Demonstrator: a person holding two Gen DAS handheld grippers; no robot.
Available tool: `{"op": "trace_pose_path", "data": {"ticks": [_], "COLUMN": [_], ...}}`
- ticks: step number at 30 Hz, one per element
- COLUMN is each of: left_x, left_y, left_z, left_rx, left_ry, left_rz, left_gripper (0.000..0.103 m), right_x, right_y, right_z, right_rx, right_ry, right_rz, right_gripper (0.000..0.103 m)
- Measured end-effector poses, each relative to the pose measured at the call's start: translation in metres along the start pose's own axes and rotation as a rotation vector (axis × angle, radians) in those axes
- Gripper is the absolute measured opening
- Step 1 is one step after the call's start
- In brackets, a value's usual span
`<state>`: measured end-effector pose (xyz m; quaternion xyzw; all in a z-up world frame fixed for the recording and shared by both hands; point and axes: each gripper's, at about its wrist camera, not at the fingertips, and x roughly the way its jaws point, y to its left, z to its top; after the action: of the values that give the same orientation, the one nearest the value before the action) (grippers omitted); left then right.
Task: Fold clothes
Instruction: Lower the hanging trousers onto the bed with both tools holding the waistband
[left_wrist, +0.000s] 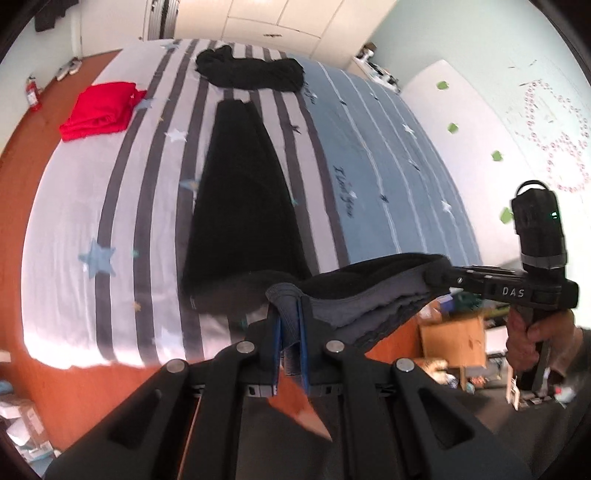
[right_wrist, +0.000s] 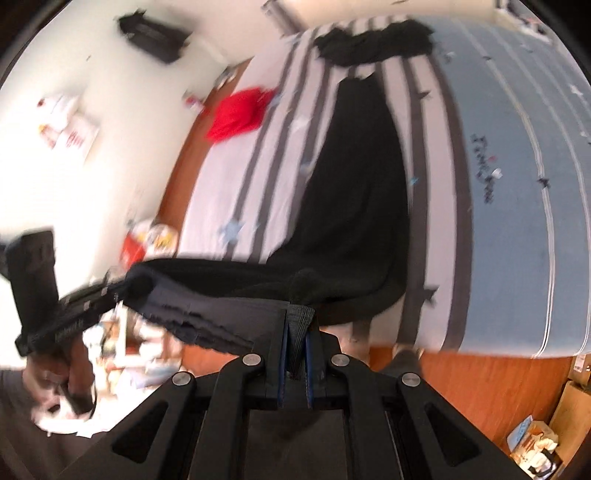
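Bedroom with a wood floor and a bed (left_wrist: 74, 206) under a striped grey, white and blue cover dotted with stars. Nearest the lens in the left wrist view, the left gripper (left_wrist: 289, 334) has its 2 blue-padded fingers pressed together on the grey waistband of black trousers (left_wrist: 240, 206). The right wrist view shows the right gripper (right_wrist: 295, 354) clamped the same way on another part of that waistband. Between the 2 tools the band hangs stretched in the air off the near edge of the bed, while the legs trail away from the grippers, flat along the dark stripes toward the far end. Only the left view shows white letters "DAS" on the side of the right tool, a small green light on its top block, and the person's hand (left_wrist: 535, 343) on its handle. Dark cursive stitching on the blue part of the cover is too blurred to read. Beyond the trousers lie a crumpled black garment (left_wrist: 251, 72) and, to the left, a folded red garment (left_wrist: 99, 109). Only the right view shows papers on the wall (right_wrist: 70, 125), text unreadable.
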<state>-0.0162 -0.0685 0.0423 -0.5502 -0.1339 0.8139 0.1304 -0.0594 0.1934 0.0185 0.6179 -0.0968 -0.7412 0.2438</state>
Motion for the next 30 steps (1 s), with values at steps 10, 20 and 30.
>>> {"op": "trace_pose_path", "data": {"ticks": [10, 20, 30], "left_x": [0.094, 0.202, 0.319], "left_y": [0.023, 0.068, 0.129], "left_z": [0.091, 0.205, 0.294], "left_rx": [-0.120, -0.174, -0.184], "left_ry": [-0.143, -0.252, -0.321], "left_rz": [0.122, 0.233, 0.234], "left_gripper": [0.006, 0.006, 0.006], "right_x": [0.073, 0.146, 0.243], "right_y": [-0.041, -0.091, -0.134], "right_z": [0.088, 0.221, 0.326], "right_rx": [0.040, -0.002, -0.022], "right_ry": [-0.169, -0.277, -0.373], "right_rz": [-0.121, -0.094, -0.127], "right_gripper": [0.006, 0.006, 0.006]}}
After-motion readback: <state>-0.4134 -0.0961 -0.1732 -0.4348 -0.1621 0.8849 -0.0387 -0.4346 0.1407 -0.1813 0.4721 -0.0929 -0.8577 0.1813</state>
